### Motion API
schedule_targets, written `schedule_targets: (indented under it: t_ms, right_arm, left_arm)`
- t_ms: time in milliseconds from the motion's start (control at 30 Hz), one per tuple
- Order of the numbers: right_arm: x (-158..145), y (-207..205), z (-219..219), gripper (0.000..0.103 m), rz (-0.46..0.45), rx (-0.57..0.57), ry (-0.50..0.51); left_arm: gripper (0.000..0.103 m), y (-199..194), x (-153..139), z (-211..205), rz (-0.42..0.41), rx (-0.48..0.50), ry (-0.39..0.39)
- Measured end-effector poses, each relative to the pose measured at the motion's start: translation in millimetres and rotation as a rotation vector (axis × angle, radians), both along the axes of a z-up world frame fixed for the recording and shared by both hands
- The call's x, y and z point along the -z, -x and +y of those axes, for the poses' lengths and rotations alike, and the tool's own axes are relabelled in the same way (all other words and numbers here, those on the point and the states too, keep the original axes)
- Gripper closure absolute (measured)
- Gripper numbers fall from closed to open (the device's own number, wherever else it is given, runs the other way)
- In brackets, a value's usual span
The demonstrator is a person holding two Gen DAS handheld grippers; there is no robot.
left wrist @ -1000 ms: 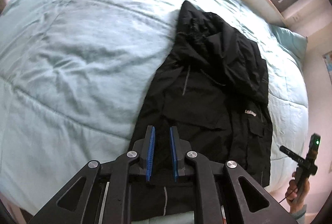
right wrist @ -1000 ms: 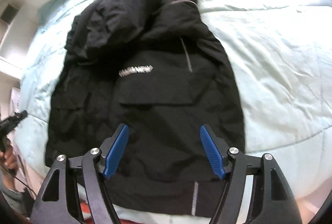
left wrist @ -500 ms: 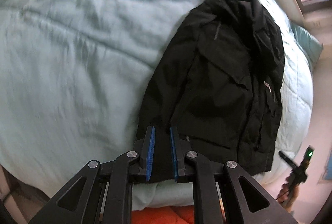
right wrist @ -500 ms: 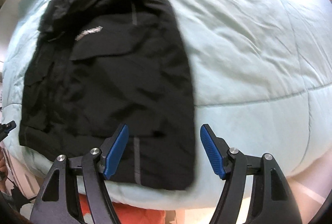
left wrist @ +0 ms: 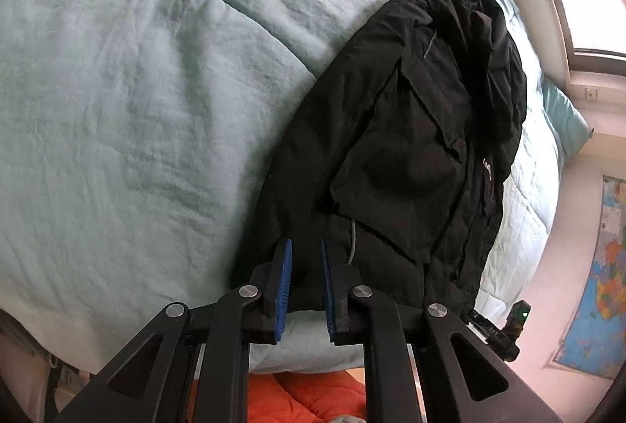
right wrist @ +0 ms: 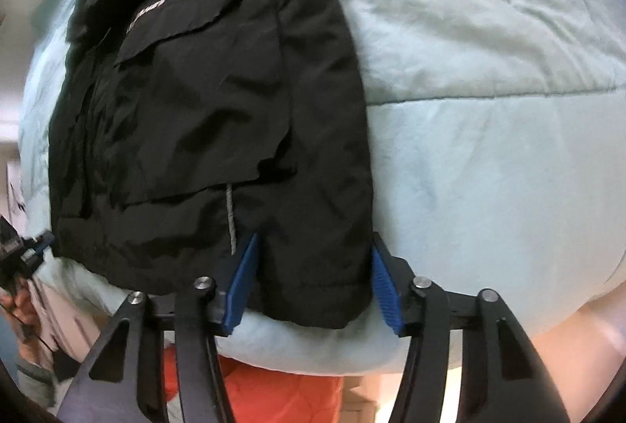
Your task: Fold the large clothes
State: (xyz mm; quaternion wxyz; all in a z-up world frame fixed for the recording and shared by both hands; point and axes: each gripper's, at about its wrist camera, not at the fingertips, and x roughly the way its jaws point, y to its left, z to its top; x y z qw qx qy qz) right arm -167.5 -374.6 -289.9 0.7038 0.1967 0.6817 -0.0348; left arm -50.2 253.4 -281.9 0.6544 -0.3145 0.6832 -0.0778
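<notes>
1. I see the black padded jacket [right wrist: 203, 102], with a flapped chest pocket and a pale logo, lying flat on the bed; its hem lies at the near edge of the mattress and its collar end points away from me.
2. A thin grey reflective stripe [right wrist: 231, 215] runs down the jacket toward the hem, and in the left wrist view the same stripe [left wrist: 353, 241] shows just beyond my left tongs.
3. My right tongs [right wrist: 313, 264] straddle the hem corner of the jacket: one blue ribbed pad [right wrist: 242, 282] sits over the black cloth and the other at the jacket's side edge. The jaws have just been closing and stand partly drawn in, with the cloth between them, but I cannot see the pads pressing on it, so I call them released.
4. My left tongs [left wrist: 305, 266] are clenched nearly together, their blue pads [left wrist: 283, 278] a narrow gap apart, poised over the opposite hem corner. I cannot tell whether they touch the cloth.
5. The pale mint quilted duvet [left wrist: 137, 90] covers the bed, wide and wrinkled, on the open side of the jacket.
6. An orange padded cloth [right wrist: 281, 395] shows below the mattress edge.
7. Farther out in the left wrist view are a teal pillow [left wrist: 563, 117], a window [left wrist: 587, 4] and a coloured wall map [left wrist: 598, 286].
</notes>
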Motion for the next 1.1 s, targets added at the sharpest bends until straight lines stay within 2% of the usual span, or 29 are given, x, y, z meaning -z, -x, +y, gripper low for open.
schedule_targets:
  t_ms: [67, 200, 300, 367, 467, 633, 800, 833, 900, 1033, 1100]
  right_arm:
    - [-4.0, -0.8, 3.6, 0.054, -0.003, -0.026, 0.014]
    - [1.3, -0.8, 0.7, 0.054, 0.023, -0.023, -0.001]
    - [9.8, -2.0, -3.4, 0.050, 0.044, -0.008, -0.026]
    - [13.7, -2.4, -5.7, 0.044, 0.050, -0.004, -0.042]
    - [16.8, -2.9, -4.4, 0.040, 0.058, -0.007, -0.044]
    - [21.2, -6.6, -5.7, 0.038, 0.070, 0.003, -0.054]
    - [29.2, -11.8, -4.5, 0.037, 0.093, 0.017, -0.053]
    - [30.3, -15.8, -5.5, 0.036, 0.095, 0.020, -0.054]
    - [29.3, -14.9, -7.1, 0.036, 0.097, 0.020, -0.051]
    - [27.2, -17.7, -7.0, 0.036, 0.106, 0.013, -0.048]
    - [26.6, -20.6, -6.5, 0.036, 0.111, 0.010, -0.046]
  left_arm:
    - [0.088, -0.1, 0.3, 0.1, 0.005, 0.000, -0.008]
    - [0.088, -2.0, -5.8, 0.1, -0.027, 0.003, -0.025]
    - [0.088, -5.6, 4.1, 0.2, 0.007, 0.030, 0.006]
    - [0.088, -6.6, 14.2, -2.5, 0.037, 0.050, 0.048]
    - [0.088, -7.7, 25.7, -6.9, 0.063, 0.055, 0.059]
    - [0.088, -13.3, 31.6, -9.4, 0.082, 0.066, 0.079]
    - [0.087, -17.1, 31.3, 2.3, 0.092, 0.067, 0.150]
    - [0.084, -15.8, 26.9, 6.0, 0.084, 0.062, 0.160]
    - [0.055, -14.2, 18.9, 14.0, 0.061, 0.045, 0.174]
    - [0.045, -11.0, 2.8, 28.5, 0.029, 0.011, 0.179]
    - [0.045, -11.5, 0.2, 30.1, 0.036, 0.037, 0.053]
